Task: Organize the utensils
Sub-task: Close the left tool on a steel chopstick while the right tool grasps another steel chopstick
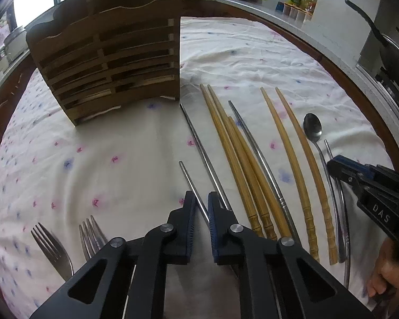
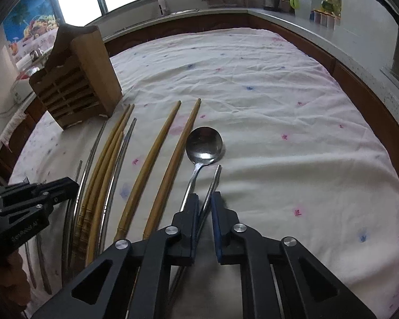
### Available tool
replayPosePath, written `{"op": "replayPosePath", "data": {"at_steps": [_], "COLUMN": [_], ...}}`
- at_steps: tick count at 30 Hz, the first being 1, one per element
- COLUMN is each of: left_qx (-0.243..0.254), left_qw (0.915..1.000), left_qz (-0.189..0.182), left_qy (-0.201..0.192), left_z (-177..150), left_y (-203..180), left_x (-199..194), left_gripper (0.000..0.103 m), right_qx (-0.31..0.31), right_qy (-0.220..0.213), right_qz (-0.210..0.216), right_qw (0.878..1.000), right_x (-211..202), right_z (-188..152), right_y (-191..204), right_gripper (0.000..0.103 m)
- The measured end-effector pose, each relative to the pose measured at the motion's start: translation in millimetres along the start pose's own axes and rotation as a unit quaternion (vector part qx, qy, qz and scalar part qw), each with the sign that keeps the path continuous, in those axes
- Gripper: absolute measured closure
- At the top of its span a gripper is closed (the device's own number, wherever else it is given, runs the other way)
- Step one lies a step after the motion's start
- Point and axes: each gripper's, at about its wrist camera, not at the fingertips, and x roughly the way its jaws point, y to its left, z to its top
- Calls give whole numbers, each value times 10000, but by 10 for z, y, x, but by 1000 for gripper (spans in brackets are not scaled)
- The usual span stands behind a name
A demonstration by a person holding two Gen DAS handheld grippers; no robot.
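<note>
Floral tablecloth (image 2: 279,106): chopsticks (image 2: 157,164) lengthwise, tips toward holder (image 2: 77,87).

**Right claw over a steel chopstick beside the spoon**

The right claw (image 2: 205,199) hovered low over the counter's white floral cloth (image 2: 279,122), its jaws slightly parted around a thin steel chopstick (image 2: 214,183). Just left lay a shiny steel spoon (image 2: 204,145), then two long bamboo chopsticks (image 2: 157,164). Further left lay more bamboo and steel sticks. A slatted brown wooden utensil holder (image 2: 77,85) stood upright at the cloth's far left. The left claw (image 2: 63,186) reached in from the left edge.
</note>
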Motion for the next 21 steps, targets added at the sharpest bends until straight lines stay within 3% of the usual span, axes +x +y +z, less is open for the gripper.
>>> {"op": "replayPosePath", "data": {"at_steps": [9, 21], "left_qx": [-336, -449], "left_qw": [9986, 9906], "left_qz": [-328, -724], "left_qy": [-229, -1074], "left_z": [-121, -371], "left_y": [157, 332], "left_x": [-292, -1311], "left_gripper": [100, 100], "right_qx": [290, -14], "right_qy": [-291, -989], "right_qz": [480, 895], "right_qw": [9980, 9911], "right_x": [-345, -1075], "right_z": [4, 78], "right_y": [-36, 298], "right_gripper": [98, 98]}}
